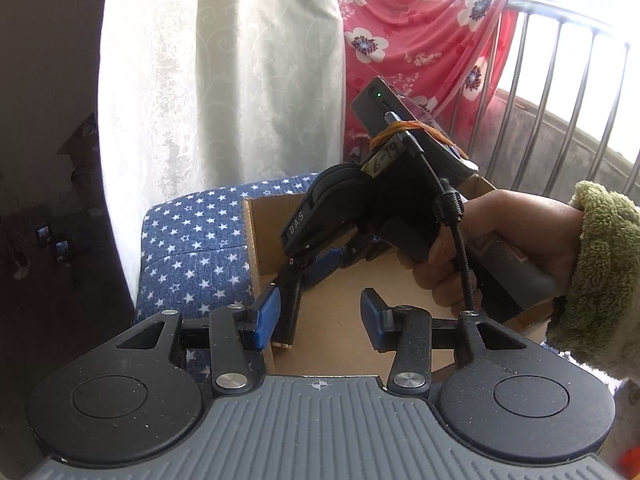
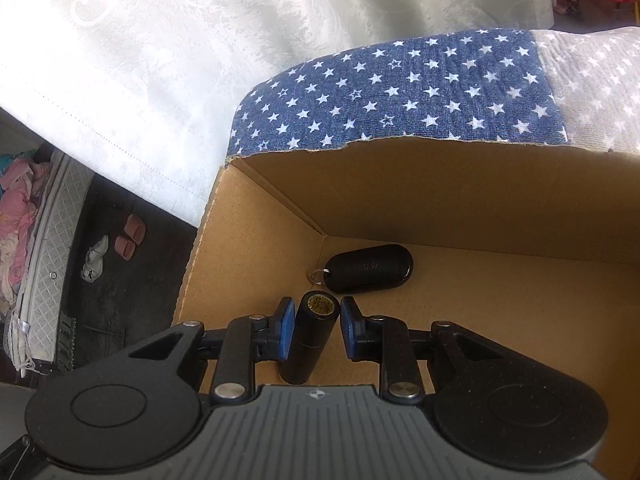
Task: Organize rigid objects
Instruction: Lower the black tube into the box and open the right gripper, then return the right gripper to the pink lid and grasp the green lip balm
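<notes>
Placement step | right claw (image 2: 312, 328) hovering loose around black cylinder (image 2: 310, 340) inside cardboard box (image 2: 440, 184), pads apart | left claw (image 1: 320, 320) standing released, empty | next: withdrawing clear of cylinder.

The cardboard box (image 2: 480, 300) is looking rough and matt. The black tube (image 2: 310, 344) is looking smooth. The starry cloth (image 2: 400, 92) is looking soft.

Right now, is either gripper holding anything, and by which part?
Black cylinder with gold end label sits between right gripper pads, near that end; firm grip cannot be told. Left gripper empty.
</notes>
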Demonstrator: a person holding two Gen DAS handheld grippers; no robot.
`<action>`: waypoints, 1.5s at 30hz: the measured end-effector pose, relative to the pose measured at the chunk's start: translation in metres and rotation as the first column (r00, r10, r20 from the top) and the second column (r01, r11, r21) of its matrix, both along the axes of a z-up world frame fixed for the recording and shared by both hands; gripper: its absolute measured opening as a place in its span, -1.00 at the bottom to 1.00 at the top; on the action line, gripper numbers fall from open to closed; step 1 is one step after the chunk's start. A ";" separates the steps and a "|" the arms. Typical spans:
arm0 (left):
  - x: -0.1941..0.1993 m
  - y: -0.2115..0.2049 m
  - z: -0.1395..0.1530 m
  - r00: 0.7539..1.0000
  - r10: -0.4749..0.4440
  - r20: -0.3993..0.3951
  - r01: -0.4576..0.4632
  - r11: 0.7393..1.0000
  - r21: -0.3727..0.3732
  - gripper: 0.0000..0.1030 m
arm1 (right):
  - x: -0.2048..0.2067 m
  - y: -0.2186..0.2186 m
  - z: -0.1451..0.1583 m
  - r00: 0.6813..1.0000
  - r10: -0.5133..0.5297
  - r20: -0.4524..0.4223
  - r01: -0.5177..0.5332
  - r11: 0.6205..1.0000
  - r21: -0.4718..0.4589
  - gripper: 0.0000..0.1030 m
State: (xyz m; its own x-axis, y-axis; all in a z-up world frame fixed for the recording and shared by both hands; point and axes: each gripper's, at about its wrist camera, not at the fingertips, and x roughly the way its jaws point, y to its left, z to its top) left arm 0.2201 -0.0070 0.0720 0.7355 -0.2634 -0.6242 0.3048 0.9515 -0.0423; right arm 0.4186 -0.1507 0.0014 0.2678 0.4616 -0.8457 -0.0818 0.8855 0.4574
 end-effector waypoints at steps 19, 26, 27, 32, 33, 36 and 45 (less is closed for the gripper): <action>-0.072 0.033 0.005 0.999 0.004 0.050 0.001 0.995 -0.095 0.05 | -0.131 -0.054 0.094 0.976 0.004 0.218 -0.046 0.981 0.186 0.33; -0.110 0.024 -0.027 0.998 -0.067 -0.002 0.066 0.993 -0.102 0.05 | -0.227 -0.084 0.090 0.925 -0.063 0.375 -0.044 0.962 0.270 0.33; -0.114 0.021 -0.033 0.997 -0.076 -0.013 0.075 0.992 -0.100 0.05 | -0.236 -0.085 0.082 0.924 -0.072 0.376 -0.039 0.959 0.280 0.33; -0.130 -0.001 -0.062 0.989 -0.131 -0.062 0.127 0.990 -0.065 0.03 | -0.269 -0.084 0.033 0.922 -0.131 0.366 0.023 0.958 0.285 0.26; -0.131 -0.005 -0.067 0.988 -0.137 -0.067 0.134 0.990 -0.046 0.03 | -0.274 -0.082 0.023 0.924 -0.139 0.356 0.035 0.959 0.282 0.24; -0.132 -0.016 -0.078 0.987 -0.136 -0.080 0.137 0.991 -0.004 -0.03 | -0.279 -0.073 0.002 0.932 -0.146 0.333 0.053 0.961 0.272 0.12; -0.124 -0.023 -0.099 0.983 -0.113 -0.145 0.113 0.994 -0.008 -0.22 | -0.282 -0.056 -0.033 0.939 -0.155 0.308 0.072 0.961 0.266 -0.11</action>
State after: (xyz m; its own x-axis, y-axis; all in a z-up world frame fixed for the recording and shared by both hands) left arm 0.0966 -0.0300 -0.0269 0.6028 -0.3396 -0.7220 0.4011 0.9112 -0.0937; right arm 0.1370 -0.2068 -0.0319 0.5698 0.5943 -0.5675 -0.1673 0.7601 0.6280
